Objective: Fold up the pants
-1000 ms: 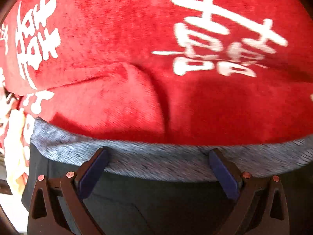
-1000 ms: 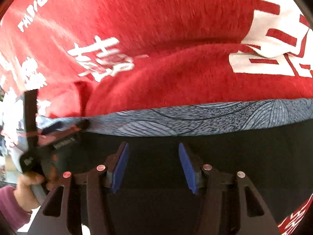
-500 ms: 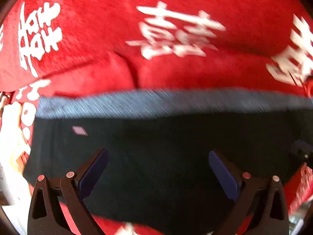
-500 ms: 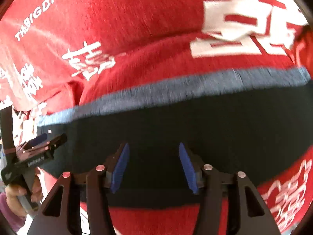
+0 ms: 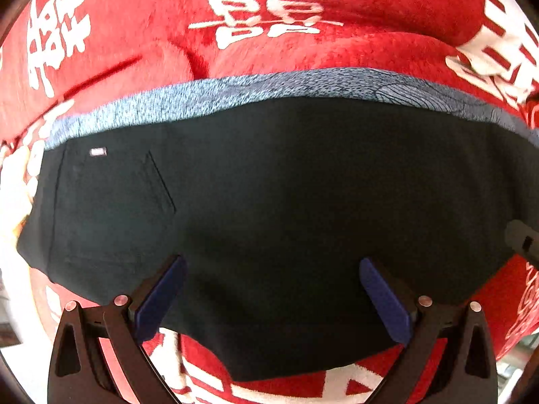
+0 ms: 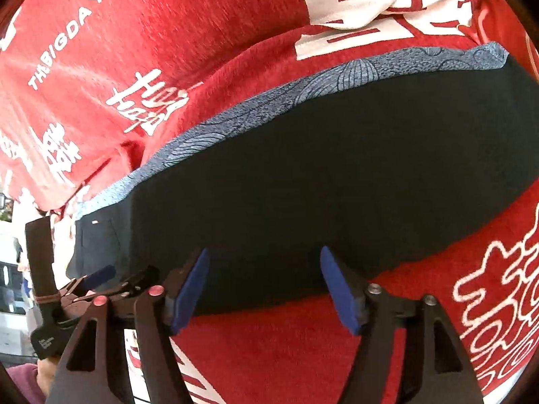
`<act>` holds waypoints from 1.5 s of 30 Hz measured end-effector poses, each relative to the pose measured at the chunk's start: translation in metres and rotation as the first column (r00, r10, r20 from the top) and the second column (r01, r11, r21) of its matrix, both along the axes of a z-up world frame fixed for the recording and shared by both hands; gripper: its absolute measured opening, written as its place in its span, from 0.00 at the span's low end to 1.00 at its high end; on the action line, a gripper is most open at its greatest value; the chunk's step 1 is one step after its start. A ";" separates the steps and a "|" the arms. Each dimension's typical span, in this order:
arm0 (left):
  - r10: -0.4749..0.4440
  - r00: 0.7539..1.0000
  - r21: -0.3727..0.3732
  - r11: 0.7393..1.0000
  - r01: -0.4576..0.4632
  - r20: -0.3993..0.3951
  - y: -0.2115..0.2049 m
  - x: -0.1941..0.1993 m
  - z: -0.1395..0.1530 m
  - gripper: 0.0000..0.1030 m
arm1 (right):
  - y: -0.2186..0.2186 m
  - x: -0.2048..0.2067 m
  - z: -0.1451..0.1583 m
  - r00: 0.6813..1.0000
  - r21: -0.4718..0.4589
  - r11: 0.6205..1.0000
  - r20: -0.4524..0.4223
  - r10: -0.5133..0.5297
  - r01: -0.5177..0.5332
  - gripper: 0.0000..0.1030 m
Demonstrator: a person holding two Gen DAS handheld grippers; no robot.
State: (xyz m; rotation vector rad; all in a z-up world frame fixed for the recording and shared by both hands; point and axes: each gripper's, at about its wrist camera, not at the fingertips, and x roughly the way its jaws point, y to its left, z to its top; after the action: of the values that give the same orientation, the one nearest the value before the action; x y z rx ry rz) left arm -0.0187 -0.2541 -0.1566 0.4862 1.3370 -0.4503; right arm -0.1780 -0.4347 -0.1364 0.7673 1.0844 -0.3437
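Note:
The black pants lie folded flat on the red blanket, with a grey-blue patterned band along their far edge. They also show in the right wrist view. My left gripper is open and empty, above the near edge of the pants. My right gripper is open and empty over the pants' near edge. The left gripper also shows in the right wrist view at the lower left.
The red blanket with white characters covers the whole surface, with soft ridges behind the pants. A pale floor or wall shows past the blanket's left edge.
Both grippers have pulled back and up from the patterned band. The whole folded pants now show, where before only the band and blanket filled the views.

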 end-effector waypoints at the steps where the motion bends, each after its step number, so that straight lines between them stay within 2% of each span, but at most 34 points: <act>1: -0.006 1.000 0.010 1.000 0.006 0.012 -0.003 -0.002 0.001 1.00 | 0.001 -0.001 0.000 1.000 0.000 1.000 0.005 0.000 0.000 0.71; 6: 0.016 1.000 0.024 1.000 -0.017 0.023 0.001 -0.004 0.005 1.00 | -0.006 -0.008 -0.002 0.999 0.056 0.998 0.044 -0.029 0.026 0.72; 12: 0.005 0.999 0.035 0.999 -0.006 0.038 0.001 0.000 0.006 1.00 | -0.006 -0.007 -0.001 0.999 0.067 0.998 0.050 0.005 -0.009 0.74; 17: 0.006 0.999 0.045 0.999 -0.008 0.054 -0.001 -0.001 0.005 1.00 | -0.012 -0.011 -0.004 0.997 0.118 0.993 0.074 -0.029 0.021 0.75; 23: -0.001 0.997 0.067 0.998 -0.005 0.081 -0.003 -0.007 0.007 1.00 | -0.012 -0.010 -0.003 0.994 0.136 0.990 0.102 0.028 -0.042 0.81; 27: 0.001 0.996 0.100 0.995 -0.011 0.094 -0.007 -0.008 0.008 1.00 | -0.021 -0.017 -0.004 0.991 0.218 0.976 0.133 -0.004 -0.025 0.81; 30: 0.008 0.995 0.143 0.989 -0.022 0.098 -0.013 -0.008 0.010 1.00 | -0.030 -0.027 -0.005 0.989 0.313 0.950 0.140 -0.057 0.011 0.81; 33: 0.003 0.995 0.177 0.984 -0.021 0.100 -0.020 -0.011 0.014 1.00 | -0.037 -0.037 -0.002 0.992 0.365 0.931 0.123 -0.040 -0.008 0.82; 37: -0.006 0.996 0.153 0.988 -0.007 0.084 -0.036 -0.025 0.027 1.00 | -0.055 -0.066 0.008 0.995 0.347 0.938 0.095 -0.023 -0.011 0.82; 40: -0.039 0.996 0.135 0.990 0.028 0.081 -0.058 -0.042 0.035 1.00 | -0.078 -0.094 0.009 0.996 0.341 0.939 0.050 -0.072 0.051 0.82; 45: -0.106 0.992 0.090 0.991 0.099 0.068 -0.106 -0.070 0.041 1.00 | -0.119 -0.130 0.009 0.984 0.307 0.939 0.037 -0.175 0.156 0.82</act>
State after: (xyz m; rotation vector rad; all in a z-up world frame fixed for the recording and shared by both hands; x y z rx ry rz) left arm -0.0890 -0.3596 -0.1152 0.6402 1.2690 -0.4564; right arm -0.3082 -0.5538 -0.1272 1.1412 1.0270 -0.2957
